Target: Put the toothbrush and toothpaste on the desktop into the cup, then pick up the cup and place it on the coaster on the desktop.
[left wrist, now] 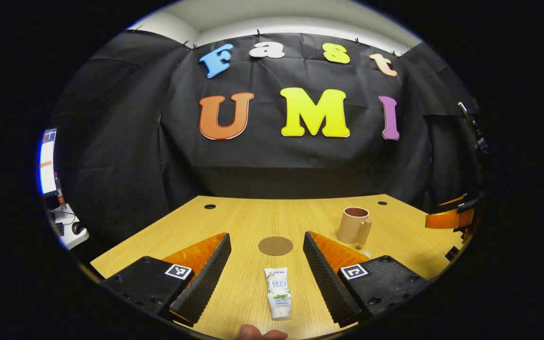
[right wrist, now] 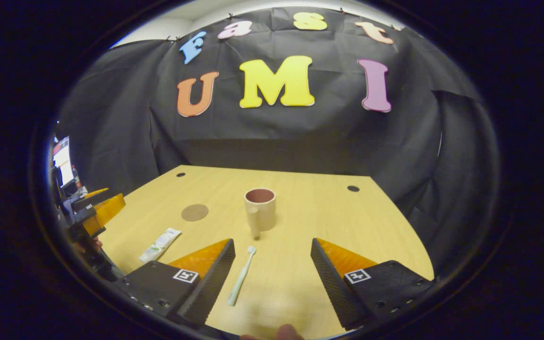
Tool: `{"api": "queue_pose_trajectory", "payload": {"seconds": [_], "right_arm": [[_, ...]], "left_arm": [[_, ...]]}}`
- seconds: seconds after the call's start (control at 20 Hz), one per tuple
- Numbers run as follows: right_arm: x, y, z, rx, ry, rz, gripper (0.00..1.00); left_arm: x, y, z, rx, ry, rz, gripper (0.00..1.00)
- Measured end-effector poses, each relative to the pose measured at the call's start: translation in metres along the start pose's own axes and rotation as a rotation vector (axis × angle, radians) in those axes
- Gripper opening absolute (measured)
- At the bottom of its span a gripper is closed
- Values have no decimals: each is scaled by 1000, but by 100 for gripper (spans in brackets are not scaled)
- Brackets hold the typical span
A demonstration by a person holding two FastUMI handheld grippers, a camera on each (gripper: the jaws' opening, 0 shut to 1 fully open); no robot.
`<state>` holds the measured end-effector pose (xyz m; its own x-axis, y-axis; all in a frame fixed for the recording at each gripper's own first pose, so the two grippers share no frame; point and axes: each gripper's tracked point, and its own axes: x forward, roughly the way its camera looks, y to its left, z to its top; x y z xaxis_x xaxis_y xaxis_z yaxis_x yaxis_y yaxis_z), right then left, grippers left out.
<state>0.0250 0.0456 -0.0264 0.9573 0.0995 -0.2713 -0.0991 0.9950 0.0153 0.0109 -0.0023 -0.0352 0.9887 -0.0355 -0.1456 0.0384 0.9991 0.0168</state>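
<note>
Both hand-held grippers, left (left wrist: 267, 274) and right (right wrist: 273, 278), gape wide, empty. The toothpaste (left wrist: 278, 293) looks soft: grip mid-tube. The toothbrush (right wrist: 241, 276) looks light and stiff: grip mid-handle.

Toothpaste (left wrist: 278, 293) before coaster (left wrist: 276, 245), cup (left wrist: 354, 225) right.

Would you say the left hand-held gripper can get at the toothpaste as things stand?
Probably yes. The left hand-held gripper is open, and the toothpaste lies flat on the desktop between its fingers with nothing over it; the coaster sits farther off.
</note>
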Motion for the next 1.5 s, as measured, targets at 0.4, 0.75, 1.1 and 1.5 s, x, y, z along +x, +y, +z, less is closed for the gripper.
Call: {"api": "queue_pose_trajectory", "payload": {"seconds": [0.4,0.75,1.1,1.5], "right_arm": [[46,36,-40,37,303,70,95],[63,46,-90,41,548,72,95],[74,52,-113,73,622,50,80],[85,47,-117,111,655,2,71]], "left_arm": [[8,11,-35,-15,160,-37,98],[13,15,-74,-26,338,-72,99],[12,21,-81,-30,348,-65,99],[17,19,-88,-42,366,-87,99]]}}
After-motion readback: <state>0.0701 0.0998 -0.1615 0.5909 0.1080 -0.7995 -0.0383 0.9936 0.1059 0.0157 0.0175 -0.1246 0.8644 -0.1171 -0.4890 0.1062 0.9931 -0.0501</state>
